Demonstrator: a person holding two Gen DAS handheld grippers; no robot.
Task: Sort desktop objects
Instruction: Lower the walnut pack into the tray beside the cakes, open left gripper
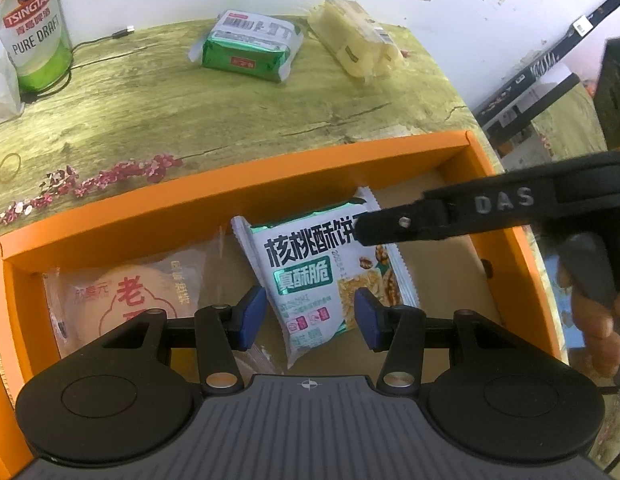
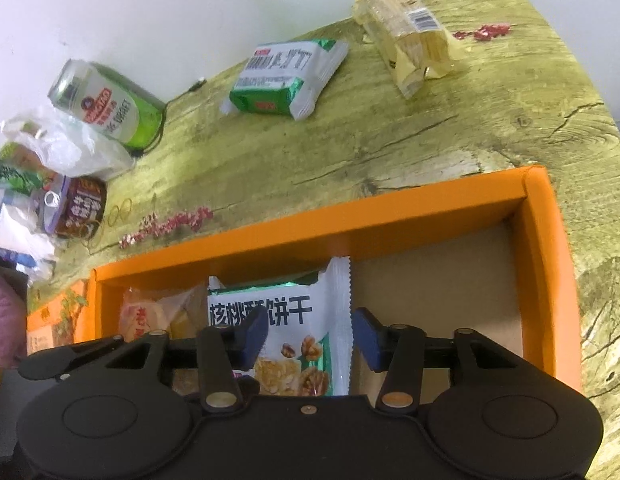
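Both grippers, left [image 1: 310, 316] and right [image 2: 307, 338], hover part-open and empty over a biscuit packet [image 1: 322, 276] in the orange box [image 1: 237, 196]; crowded together, they risk colliding.

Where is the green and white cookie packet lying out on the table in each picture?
Left wrist view: the green and white cookie packet lies top centre, on the table beyond the orange box.
Right wrist view: the same packet sits upper centre, tilted, again beyond the box.
Shared landmark: the clear pale-yellow pack lies just right of it in both.
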